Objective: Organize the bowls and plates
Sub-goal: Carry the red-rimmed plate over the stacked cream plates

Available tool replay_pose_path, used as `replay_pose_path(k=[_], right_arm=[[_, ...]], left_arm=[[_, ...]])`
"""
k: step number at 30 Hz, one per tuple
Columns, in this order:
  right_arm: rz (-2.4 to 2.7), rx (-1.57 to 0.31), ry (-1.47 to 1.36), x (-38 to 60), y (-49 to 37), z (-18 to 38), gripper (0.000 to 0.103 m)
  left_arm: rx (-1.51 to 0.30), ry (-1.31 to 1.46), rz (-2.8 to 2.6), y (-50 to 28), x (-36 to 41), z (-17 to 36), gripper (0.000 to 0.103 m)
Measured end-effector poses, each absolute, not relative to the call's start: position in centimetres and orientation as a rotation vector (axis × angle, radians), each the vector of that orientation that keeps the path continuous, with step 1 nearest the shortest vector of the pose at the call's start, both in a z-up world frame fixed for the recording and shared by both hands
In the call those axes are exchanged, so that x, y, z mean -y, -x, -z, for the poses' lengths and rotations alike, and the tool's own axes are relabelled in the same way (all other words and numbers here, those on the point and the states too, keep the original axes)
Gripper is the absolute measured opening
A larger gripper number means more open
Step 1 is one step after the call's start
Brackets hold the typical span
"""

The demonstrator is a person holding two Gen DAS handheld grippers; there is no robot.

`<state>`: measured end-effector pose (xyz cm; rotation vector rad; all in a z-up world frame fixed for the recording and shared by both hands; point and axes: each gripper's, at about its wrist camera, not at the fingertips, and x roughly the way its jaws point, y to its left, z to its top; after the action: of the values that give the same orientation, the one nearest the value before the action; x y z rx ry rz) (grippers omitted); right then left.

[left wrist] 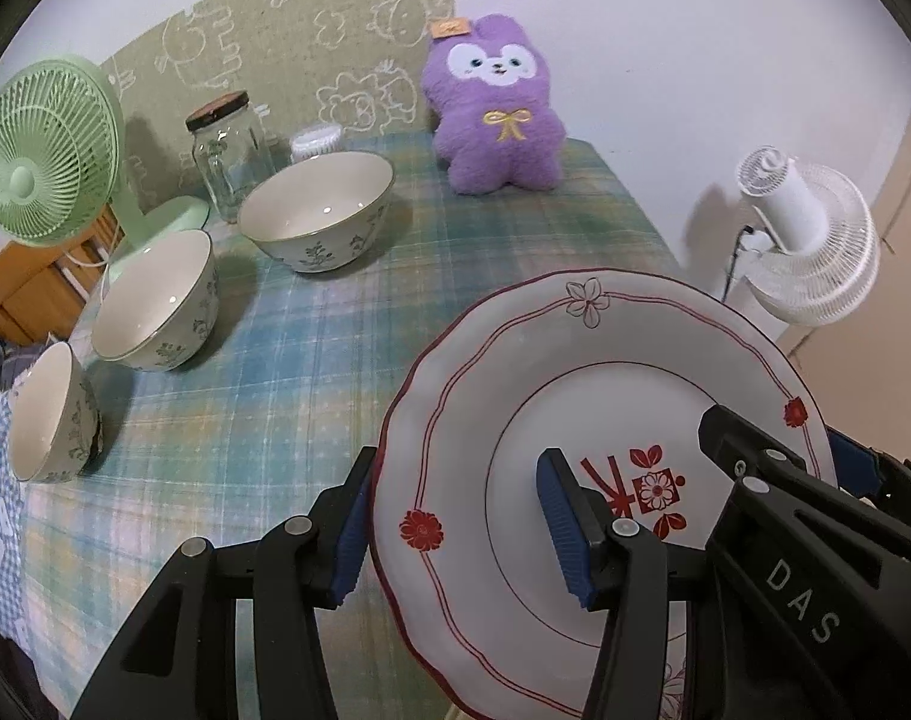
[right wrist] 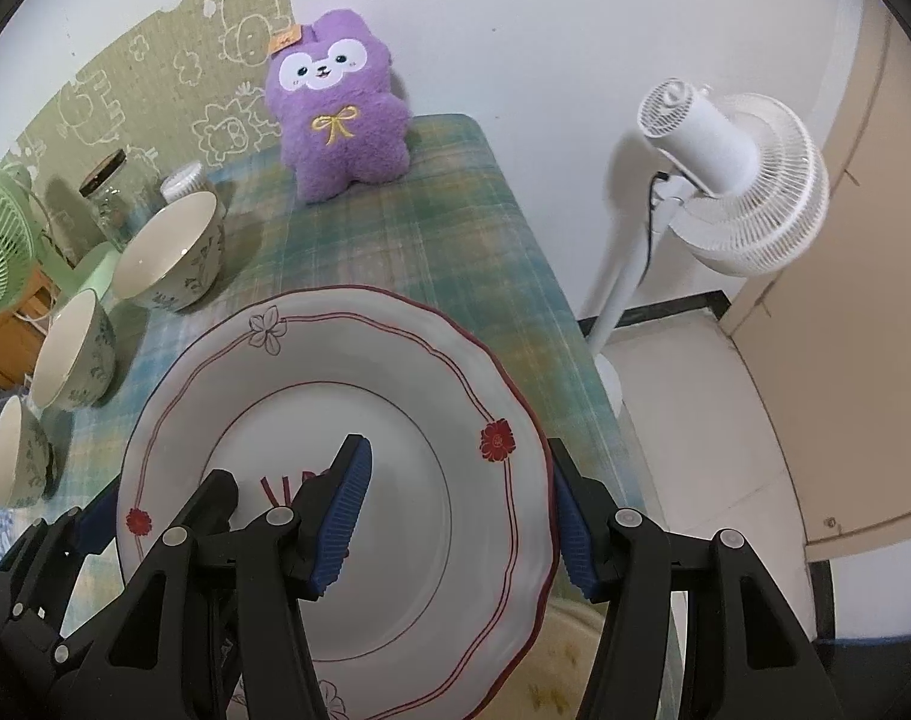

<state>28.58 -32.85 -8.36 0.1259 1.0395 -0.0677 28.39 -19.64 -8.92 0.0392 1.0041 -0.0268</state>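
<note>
I hold the plate point(left wrist: 551, 420) from both sides. My left tongs point(left wrist: 455, 531) and my right tongs point(right wrist: 461, 519) are wide open, each with one finger over the plate and one outside its rim, so I judge nothing is clamped yet. The plate is at the near right of the counter point(left wrist: 263, 372), on top of another dish, I think. The three bowls point(left wrist: 317, 210) stand in a row at the left.

If one side closes badly, the glazed plate could slip, tilt and knock the dish below, or fall off the right edge.

On my right tongs I read "DAS". The plate has a red character, partly hidden.
</note>
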Motion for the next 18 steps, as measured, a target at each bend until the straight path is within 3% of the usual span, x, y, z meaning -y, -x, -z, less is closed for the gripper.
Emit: replay_pose_path(k=[18], right_arm=[[0.181, -1.041, -0.178, 34.6, -19.0, 8.6, 0.06]], left_arm=[[-1.015, -0.101, 0.145, -20.8, 21.4, 9.0, 0.053]])
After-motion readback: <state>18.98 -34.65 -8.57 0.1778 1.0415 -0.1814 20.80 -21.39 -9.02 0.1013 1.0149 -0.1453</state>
